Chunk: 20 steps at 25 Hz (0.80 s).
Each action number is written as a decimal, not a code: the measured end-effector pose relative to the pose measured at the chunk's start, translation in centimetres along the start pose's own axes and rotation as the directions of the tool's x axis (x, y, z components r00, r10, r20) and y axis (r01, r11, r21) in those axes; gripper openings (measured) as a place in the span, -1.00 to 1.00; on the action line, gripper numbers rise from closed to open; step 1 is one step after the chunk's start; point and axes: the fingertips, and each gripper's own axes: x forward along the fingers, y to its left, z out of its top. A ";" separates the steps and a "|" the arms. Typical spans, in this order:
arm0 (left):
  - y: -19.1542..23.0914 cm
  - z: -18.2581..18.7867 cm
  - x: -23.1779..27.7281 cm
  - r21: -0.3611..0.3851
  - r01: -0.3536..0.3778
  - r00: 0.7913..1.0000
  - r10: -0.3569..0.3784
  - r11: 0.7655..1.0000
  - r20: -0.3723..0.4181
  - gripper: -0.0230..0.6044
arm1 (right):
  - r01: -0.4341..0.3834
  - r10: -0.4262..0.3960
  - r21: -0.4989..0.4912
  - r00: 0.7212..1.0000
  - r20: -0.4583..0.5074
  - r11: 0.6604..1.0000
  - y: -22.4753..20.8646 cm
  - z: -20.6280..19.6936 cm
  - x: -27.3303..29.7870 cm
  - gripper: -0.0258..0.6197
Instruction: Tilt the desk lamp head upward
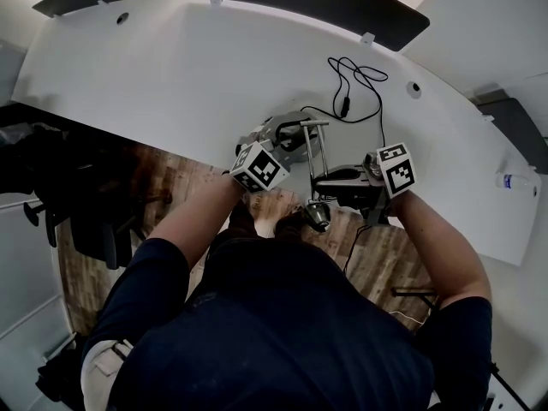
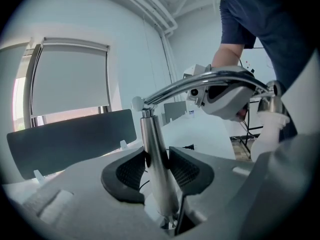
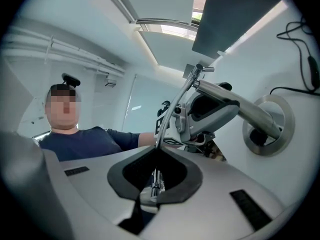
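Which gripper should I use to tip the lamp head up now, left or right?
Right. The right gripper is shut on the thin lamp arm that carries the lamp head, so it can likely lift it. The left gripper clamps the upright post, serving as a brace.

The white, curved tabletop (image 1: 171,84) carries the silver metal desk lamp (image 1: 291,120), which stands on its round base near the middle. A thin black cable (image 1: 355,80) loops over the surface at 1 o'clock from the base. A clear plastic bottle (image 1: 514,181) rests near the edge at 3 o'clock.
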 end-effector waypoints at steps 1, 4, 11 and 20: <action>0.0 -0.1 0.0 0.004 0.002 1.000 -0.002 1.000 -0.001 -0.45 | -0.005 0.005 0.019 1.000 0.000 1.000 0.2 0.1 0.0 -0.83; 0.0 -0.1 0.0 0.009 0.002 1.000 -0.002 1.000 0.001 -0.45 | -0.018 0.018 0.081 1.000 0.002 0.997 1.0 0.6 0.0 -0.83; -0.1 0.0 0.0 0.024 0.008 1.000 -0.008 1.000 0.008 -0.45 | -0.031 0.032 0.213 0.999 0.000 0.976 2.6 1.6 0.0 -0.83; -0.6 0.2 0.4 0.131 0.011 1.000 -0.010 0.991 -0.010 -0.42 | -0.077 0.067 0.329 0.997 0.040 0.941 5.0 3.9 0.0 -0.77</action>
